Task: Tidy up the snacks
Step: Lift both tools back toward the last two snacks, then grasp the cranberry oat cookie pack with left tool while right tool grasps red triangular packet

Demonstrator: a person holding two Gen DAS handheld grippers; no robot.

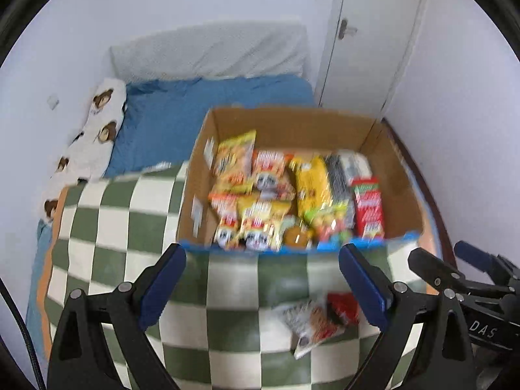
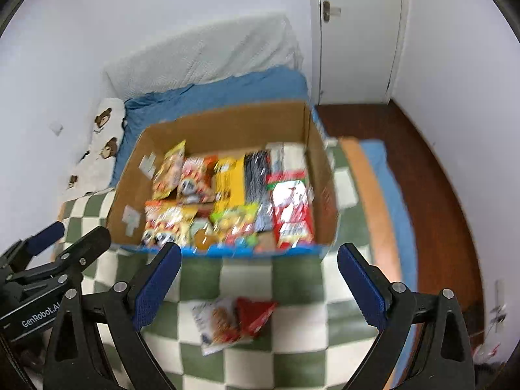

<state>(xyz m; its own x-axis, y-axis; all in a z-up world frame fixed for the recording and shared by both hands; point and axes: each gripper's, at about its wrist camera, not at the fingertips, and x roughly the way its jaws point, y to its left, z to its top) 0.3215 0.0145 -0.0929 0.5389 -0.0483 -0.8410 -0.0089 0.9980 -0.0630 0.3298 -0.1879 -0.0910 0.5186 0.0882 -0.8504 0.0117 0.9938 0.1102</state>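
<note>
Between picks; cardboard box [image 2: 227,123] on the bed's checkered blanket [image 2: 292,292] already packed with snacks; two loose snack packets [image 2: 232,321] left in front; left tongs [image 1: 261,279] and right tongs [image 2: 259,276] agape, empty; next, probably: lower over a packet, pinch, carry to box.

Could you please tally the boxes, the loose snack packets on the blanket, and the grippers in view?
Cardboard box: 1
Loose packets on the checked blanket: 2 (white packet, red packet)
Grippers: 2 (left gripper, right gripper)
Total: 5
</note>
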